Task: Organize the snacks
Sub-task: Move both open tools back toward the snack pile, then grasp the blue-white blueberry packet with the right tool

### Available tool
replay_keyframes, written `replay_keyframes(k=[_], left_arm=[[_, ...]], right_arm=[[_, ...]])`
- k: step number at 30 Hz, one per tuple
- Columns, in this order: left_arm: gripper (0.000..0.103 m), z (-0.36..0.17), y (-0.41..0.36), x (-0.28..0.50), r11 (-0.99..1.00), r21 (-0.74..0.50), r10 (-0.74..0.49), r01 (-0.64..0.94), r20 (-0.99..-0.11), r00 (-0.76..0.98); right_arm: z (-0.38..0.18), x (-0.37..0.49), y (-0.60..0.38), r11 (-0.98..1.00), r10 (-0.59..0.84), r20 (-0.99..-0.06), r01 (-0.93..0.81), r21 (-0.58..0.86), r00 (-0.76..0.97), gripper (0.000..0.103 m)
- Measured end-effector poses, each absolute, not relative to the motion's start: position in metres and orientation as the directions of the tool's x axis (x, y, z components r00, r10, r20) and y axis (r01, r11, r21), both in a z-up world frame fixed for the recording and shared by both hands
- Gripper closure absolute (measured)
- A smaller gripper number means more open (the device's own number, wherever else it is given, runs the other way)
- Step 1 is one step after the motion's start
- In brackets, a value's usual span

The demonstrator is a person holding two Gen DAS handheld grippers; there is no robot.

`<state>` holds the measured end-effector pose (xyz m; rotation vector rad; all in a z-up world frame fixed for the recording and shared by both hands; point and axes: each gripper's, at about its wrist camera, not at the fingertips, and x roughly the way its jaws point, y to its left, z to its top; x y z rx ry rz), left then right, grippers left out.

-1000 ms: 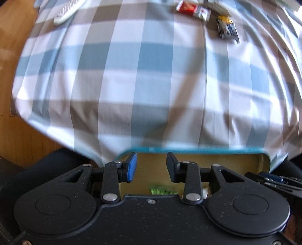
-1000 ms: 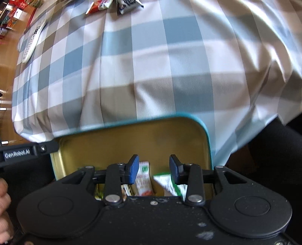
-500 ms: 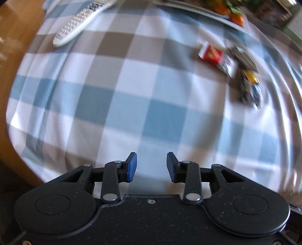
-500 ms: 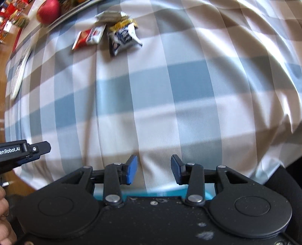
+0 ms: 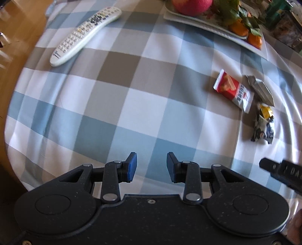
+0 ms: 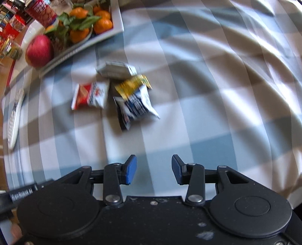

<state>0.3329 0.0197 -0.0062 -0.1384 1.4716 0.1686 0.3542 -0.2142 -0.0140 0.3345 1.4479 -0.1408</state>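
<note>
Three snack packets lie together on the checked tablecloth point(image 5: 132, 105): a red and white packet point(image 5: 234, 90) point(image 6: 90, 96), a silver packet point(image 5: 261, 89) point(image 6: 117, 70), and a yellow, white and dark blue packet point(image 5: 264, 122) point(image 6: 134, 101). My left gripper point(image 5: 151, 166) hovers over bare cloth well to the left of them, open and empty. My right gripper point(image 6: 153, 169) hangs above the cloth, nearer than the packets; its jaws are opening with nothing between them. Its black tip point(image 5: 279, 169) shows at the right edge of the left wrist view.
A white remote control point(image 5: 85, 35) point(image 6: 14, 120) lies at the far left. A white plate point(image 5: 217, 28) point(image 6: 105, 34) with a red apple point(image 6: 38, 50) and leafy oranges point(image 6: 102, 23) stands behind the packets. Jars and boxes point(image 6: 28, 13) stand beyond it. The cloth is wrinkled at the right.
Both grippers have moved forward from over the teal tin at the table's edge to above the tablecloth. The tin has left both views, the snacks are closer, and the right jaws have widened.
</note>
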Motion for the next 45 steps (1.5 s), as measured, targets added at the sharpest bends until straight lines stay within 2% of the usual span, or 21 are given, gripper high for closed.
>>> replay_keyframes(k=[6, 12, 18, 23, 29, 45], left_arm=[[0.058, -0.003, 0.02, 0.331, 0.983, -0.031, -0.015, -0.181, -0.996, 0.09], [0.058, 0.0, 0.018, 0.33, 0.984, -0.038, -0.022, -0.173, -0.995, 0.096], [0.058, -0.002, 0.017, 0.329, 0.985, -0.04, -0.025, -0.17, -0.996, 0.09], [0.058, 0.001, 0.016, 0.328, 0.985, -0.057, -0.042, -0.165, -0.995, 0.096], [0.058, 0.002, 0.016, 0.325, 0.985, -0.057, -0.041, -0.16, -0.994, 0.102], [0.058, 0.005, 0.022, 0.323, 0.98, -0.079, -0.06, -0.184, -0.993, 0.106]], right_arm=[[-0.021, 0.379, -0.207, 0.923, 0.099, -0.984, 0.356, 0.146, 0.148, 0.059], [-0.018, 0.401, -0.213, 0.855, 0.065, -0.96, 0.48, 0.194, 0.272, 0.059], [-0.03, 0.418, -0.207, 0.885, -0.028, -0.964, 0.456, 0.1, 0.265, 0.059], [-0.038, 0.403, -0.211, 0.916, 0.005, -0.976, 0.391, 0.092, 0.219, 0.059], [-0.04, 0.378, -0.219, 0.94, -0.022, -0.984, 0.338, 0.04, 0.176, 0.059], [-0.022, 0.35, -0.236, 0.873, 0.097, -0.982, 0.46, 0.161, 0.159, 0.059]])
